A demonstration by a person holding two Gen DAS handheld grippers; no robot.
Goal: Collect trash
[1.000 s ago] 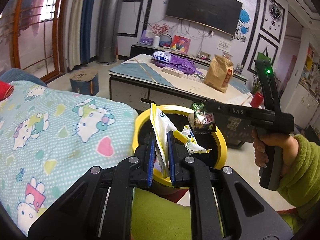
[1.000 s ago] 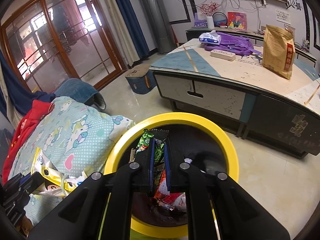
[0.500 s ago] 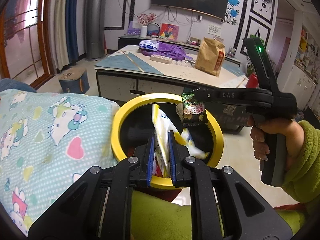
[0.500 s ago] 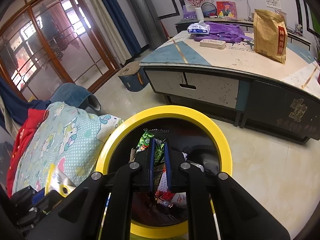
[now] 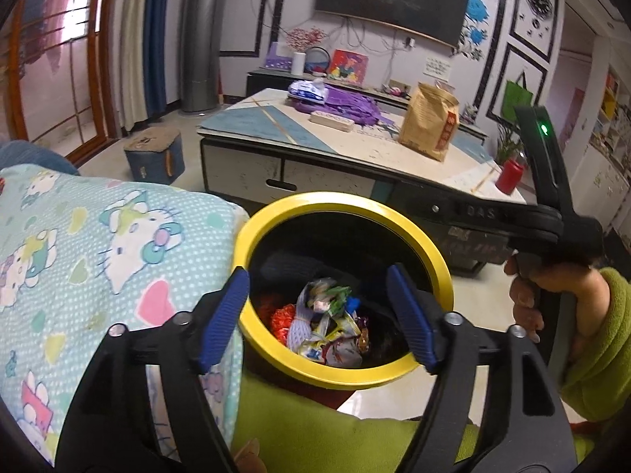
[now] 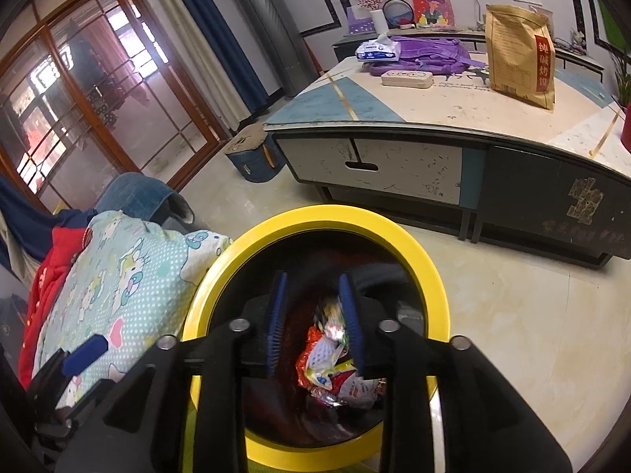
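A black bin with a yellow rim (image 5: 342, 200) stands on the floor beside the bed. Crumpled snack wrappers (image 5: 329, 325) lie in a heap at its bottom. My left gripper (image 5: 317, 309) hangs over the bin's near rim, its jaws opening wide with nothing between the blue pads. My right gripper (image 6: 313, 309) points down into the bin (image 6: 315, 216). Its jaws are opening a little and the pads press on nothing. The wrappers (image 6: 331, 366) show below them. In the left wrist view a hand (image 5: 552, 295) holds the right gripper's handle.
A low table (image 5: 244, 138) beyond the bin carries a brown paper bag (image 5: 428, 126), a purple bag (image 5: 347, 104) and a power strip (image 5: 331, 120). A cartoon-print blanket (image 5: 98, 244) fills the left. A blue box (image 5: 154, 157) sits on the floor. A green sleeve (image 5: 599, 347) is at right.
Both grippers have let go: the yellow-white wrapper left the left jaws and the green one left the right jaws. Both now lie in the bin. The left jaws stand much wider.
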